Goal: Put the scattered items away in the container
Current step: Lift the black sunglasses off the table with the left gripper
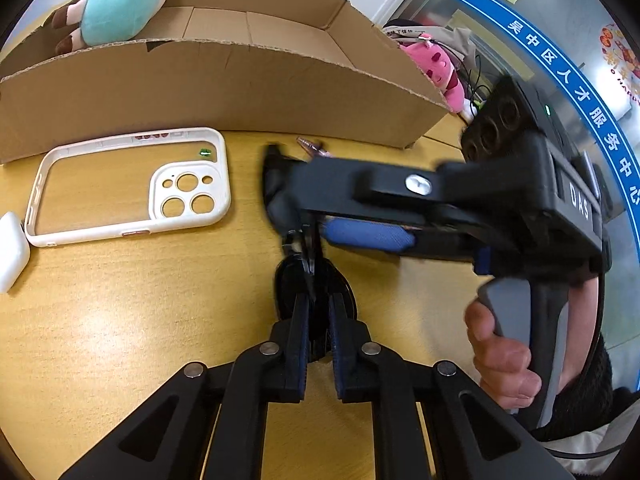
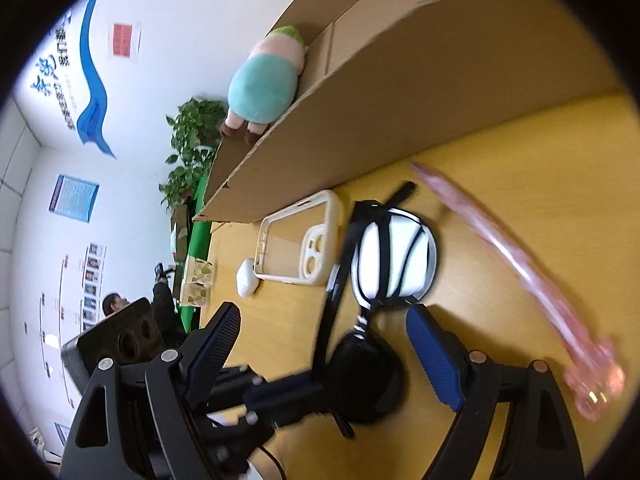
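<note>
Left gripper (image 1: 318, 312), jaws nearly shut on black-framed sunglasses (image 2: 394, 258) lying on the yellow wooden table (image 1: 120, 340). Thin-frame pinch, likely to twist or slip when lifted. Right gripper (image 2: 324, 354), jaws wide, crowds the lift path. White phone case (image 1: 128, 186), pink translucent pen (image 2: 516, 276) unpicked; tall brown cardboard box (image 1: 224, 88) wall needs clearing.

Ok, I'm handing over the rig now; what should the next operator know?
Left tongs: shut on the black sunglasses, which lie on the table.
Right tongs: open, empty, hovering over the same sunglasses.
Done: teal plush sits at the cardboard box's far corner, seemingly inside.
Left to box: sunglasses, white phone case, white earbud case, pink pen, all on the table beside the box.
</note>
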A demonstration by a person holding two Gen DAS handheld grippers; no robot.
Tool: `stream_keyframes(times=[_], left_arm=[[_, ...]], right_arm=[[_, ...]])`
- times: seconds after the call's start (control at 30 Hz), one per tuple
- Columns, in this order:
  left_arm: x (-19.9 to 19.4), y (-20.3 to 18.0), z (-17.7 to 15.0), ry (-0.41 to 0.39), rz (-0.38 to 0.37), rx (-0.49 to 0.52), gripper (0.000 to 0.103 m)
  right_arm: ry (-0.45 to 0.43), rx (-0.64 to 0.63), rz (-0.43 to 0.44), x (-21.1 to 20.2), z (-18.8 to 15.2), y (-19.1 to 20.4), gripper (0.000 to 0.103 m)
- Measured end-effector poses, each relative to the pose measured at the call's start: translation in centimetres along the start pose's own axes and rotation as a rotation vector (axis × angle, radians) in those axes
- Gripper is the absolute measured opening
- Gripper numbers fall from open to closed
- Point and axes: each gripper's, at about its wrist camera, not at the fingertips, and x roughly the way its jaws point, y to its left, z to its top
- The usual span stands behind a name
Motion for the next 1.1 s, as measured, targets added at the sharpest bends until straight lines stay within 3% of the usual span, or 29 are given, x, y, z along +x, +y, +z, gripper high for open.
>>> stream_keyframes(times=[0.03, 0.1, 0.13, 0.3, 0.33, 0.37, 0.77, 1.1], left_arm=[[0.0, 0.2, 0.1, -0.004, 0.007, -0.006, 0.009], [-0.2, 0.7, 0.2, -0.011, 0.012, -0.017, 0.009], [-0.2, 1.1, 0.1, -0.009, 0.007, -0.025, 0.009], [-0.2, 0.9, 0.0, -0.017, -0.003, -0.013, 0.009], [-0.3, 0.8, 0.0, -0.020, -0.008, -0.007, 0.008], [-0.4, 0.6, 0.0, -0.025, -0.006, 0.002, 0.007], [-3.0, -0.5, 0.6, -0.097, -0.020, 0.074, 0.005], [-6.7, -2.1, 6.1, -0.230, -0.080, 0.169, 0.006]], right_arm=[[0.006, -0.020, -0.011, 0.4, 0.2, 0.5, 0.084], [0.018, -0.070, -0.080, 1.0, 0.2, 1.5, 0.066], [0.030, -0.079, -0.106, 1.3, 0.1, 1.4, 0.037], [0.039, -0.077, -0.078, 1.5, -0.5, 1.0, 0.032], [0.031, -0.091, -0.080, 1.4, -0.6, 1.3, 0.026], [0.026, -0.106, -0.062, 1.1, -0.7, 1.6, 0.011], [-0.033, -0.126, 0.024, -2.4, -0.9, 3.0, 0.009], [-0.179, -0.257, -0.022, -6.6, 2.5, 9.2, 0.007]])
